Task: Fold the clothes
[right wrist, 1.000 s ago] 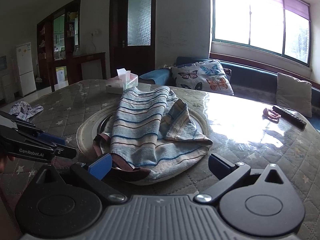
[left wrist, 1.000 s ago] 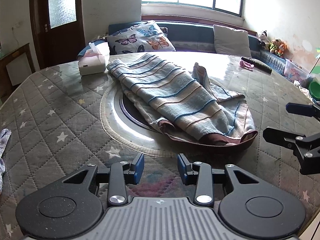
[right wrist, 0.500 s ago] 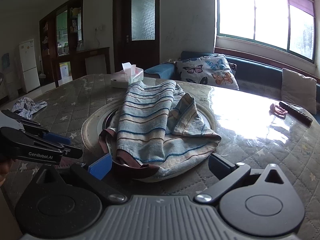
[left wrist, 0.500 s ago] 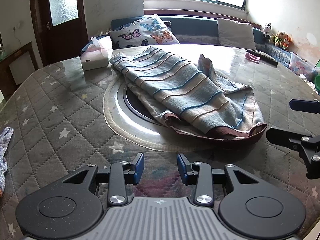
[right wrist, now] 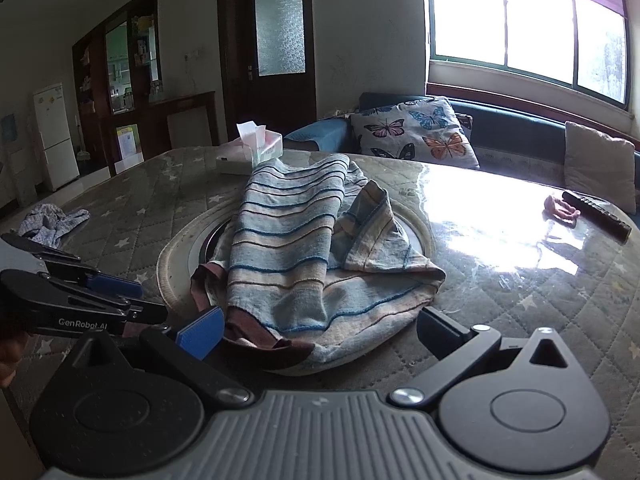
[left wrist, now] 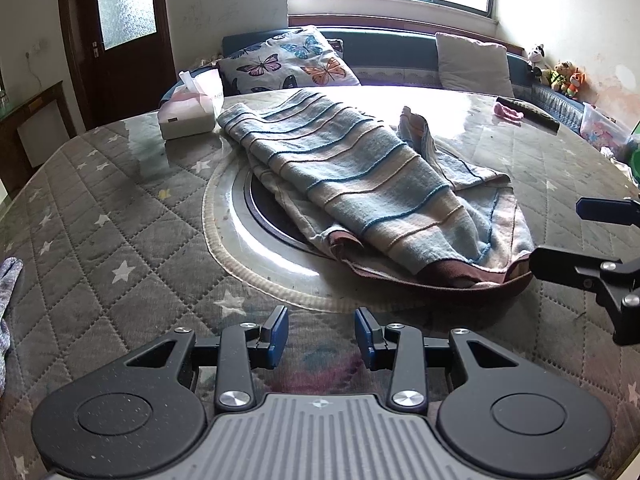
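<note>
A striped garment (left wrist: 372,184) is seen lying partly doubled over on the bench (left wrist: 120,240), just ahead of both grippers. The left gripper (left wrist: 321,336) and right gripper (right wrist: 320,328) are held with jaws spread, empty. A further fold seems likely; the brown hem (right wrist: 264,340) would need pinching.

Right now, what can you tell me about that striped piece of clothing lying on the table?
The striped garment looks like a soft knit in pale blue and beige bands with thin darker lines, edged by a brown hem nearest the grippers. It lies rumpled and partly folded over itself across the round glass turntable at the table's middle, one flap standing up. Nothing grips it; both grippers are open just short of the hem.
</note>
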A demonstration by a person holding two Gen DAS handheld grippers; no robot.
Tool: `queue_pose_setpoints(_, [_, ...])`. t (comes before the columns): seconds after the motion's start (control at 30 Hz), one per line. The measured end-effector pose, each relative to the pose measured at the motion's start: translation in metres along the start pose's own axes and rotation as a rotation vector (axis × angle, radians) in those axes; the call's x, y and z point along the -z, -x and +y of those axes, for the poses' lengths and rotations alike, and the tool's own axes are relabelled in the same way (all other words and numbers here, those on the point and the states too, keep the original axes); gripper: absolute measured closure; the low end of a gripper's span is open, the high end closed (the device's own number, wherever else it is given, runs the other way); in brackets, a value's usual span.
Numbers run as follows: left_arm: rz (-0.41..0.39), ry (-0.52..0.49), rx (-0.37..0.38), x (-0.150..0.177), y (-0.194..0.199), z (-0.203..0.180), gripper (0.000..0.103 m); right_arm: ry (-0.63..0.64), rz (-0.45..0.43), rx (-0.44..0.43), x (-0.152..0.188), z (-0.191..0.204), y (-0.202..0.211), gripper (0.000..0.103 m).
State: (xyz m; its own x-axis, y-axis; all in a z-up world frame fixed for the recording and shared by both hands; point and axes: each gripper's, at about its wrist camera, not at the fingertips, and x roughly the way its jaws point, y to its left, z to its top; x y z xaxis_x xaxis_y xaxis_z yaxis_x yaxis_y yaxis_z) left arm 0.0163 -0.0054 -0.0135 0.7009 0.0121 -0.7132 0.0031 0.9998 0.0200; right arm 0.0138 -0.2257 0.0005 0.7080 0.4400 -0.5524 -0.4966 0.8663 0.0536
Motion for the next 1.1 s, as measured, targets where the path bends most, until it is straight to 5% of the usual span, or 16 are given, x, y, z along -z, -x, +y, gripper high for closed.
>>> queue_pose_setpoints(0.47, [-0.014,-0.004,-0.013,-0.02,-0.013,0.005,0.064,0.019,0.02,0.003,-0.016,-0.007,-0.019,0.0])
queue_pose_setpoints(1.1, [-0.027,0.01,0.008,-0.047,-0.037,0.019,0.066,0.015,0.11,0.001,-0.05,-0.034,-0.08,0.031])
